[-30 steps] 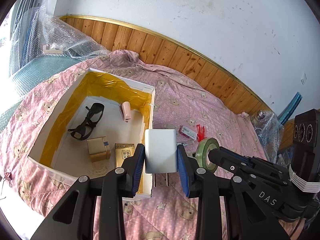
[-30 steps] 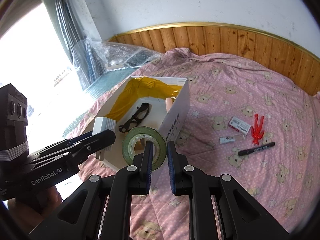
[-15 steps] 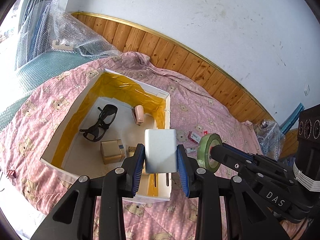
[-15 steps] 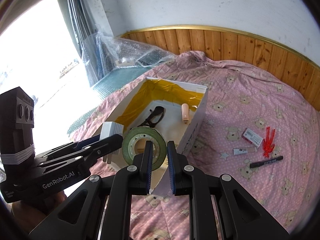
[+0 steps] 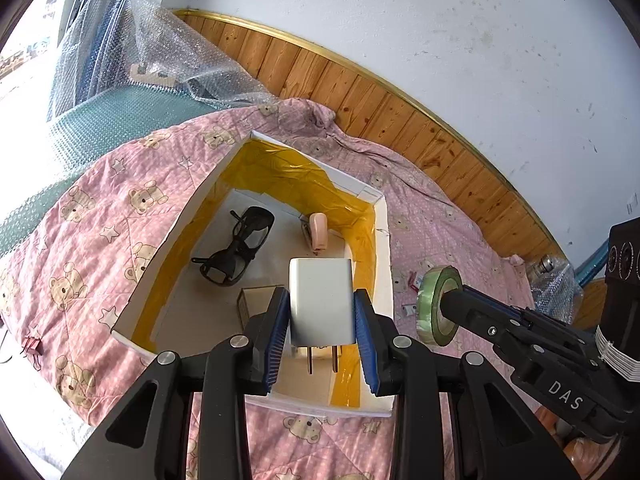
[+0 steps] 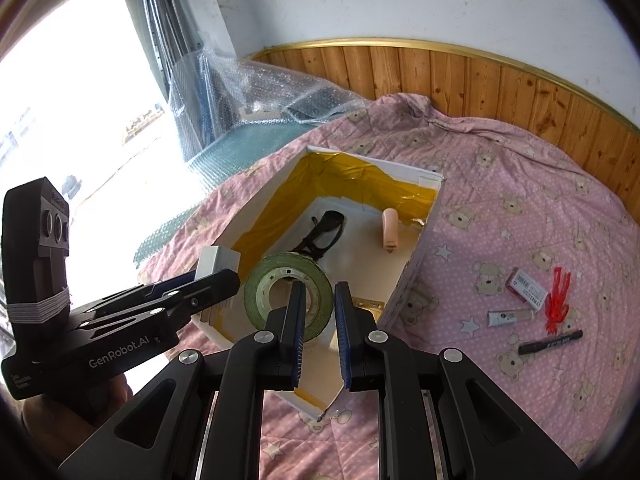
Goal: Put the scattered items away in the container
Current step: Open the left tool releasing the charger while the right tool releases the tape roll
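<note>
Two claws: both over the box (image 5: 382, 248).
Left claw (image 5: 322, 322): clamped on white charger (image 5: 322, 300).
Right claw (image 6: 318, 324): pinching green tape roll (image 6: 288, 294).

A home bedroom: a pink quilt (image 6: 520, 208) printed with teddy bears and stars covers a bed set against wood wainscoting (image 6: 460, 76) beneath a scuffed white wall (image 5: 440, 20). Bubble wrap (image 6: 256, 92) is heaped beside a bright window (image 6: 72, 100).
</note>
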Available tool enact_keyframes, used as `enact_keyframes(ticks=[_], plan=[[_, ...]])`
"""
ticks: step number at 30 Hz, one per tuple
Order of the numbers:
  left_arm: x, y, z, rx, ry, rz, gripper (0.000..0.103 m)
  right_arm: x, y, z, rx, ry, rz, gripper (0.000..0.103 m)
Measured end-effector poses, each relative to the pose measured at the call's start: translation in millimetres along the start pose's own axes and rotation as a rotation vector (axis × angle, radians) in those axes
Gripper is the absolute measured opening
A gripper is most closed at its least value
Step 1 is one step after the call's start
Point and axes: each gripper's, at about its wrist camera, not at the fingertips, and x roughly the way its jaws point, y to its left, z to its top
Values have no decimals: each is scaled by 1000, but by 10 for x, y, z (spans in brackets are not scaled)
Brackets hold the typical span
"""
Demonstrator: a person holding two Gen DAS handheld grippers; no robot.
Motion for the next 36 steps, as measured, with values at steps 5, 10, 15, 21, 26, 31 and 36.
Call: enact_keyframes(ticks=[5, 10, 15, 21, 26, 31, 36], plan=[[94, 146, 48, -29, 16, 29, 34, 198, 34, 112, -14, 20, 4, 15], [204, 252, 87, -48, 36, 57, 34, 431, 20, 211, -17, 40, 3, 15], [344, 361, 136, -66, 65, 100, 35, 705, -83, 337, 1, 36, -39, 36], [390, 448, 166, -84, 74, 115, 40, 778, -169, 318, 34, 58, -15, 36], [421, 421, 183, -76, 82, 105, 40, 737, -188, 283, 55, 60, 1, 36], [421, 383, 192, -74, 84, 96, 40, 632, -266, 236, 90, 50, 11, 36], [401, 258, 204, -56, 78, 79, 40, 528, -404, 139, 138, 46, 21, 36]])
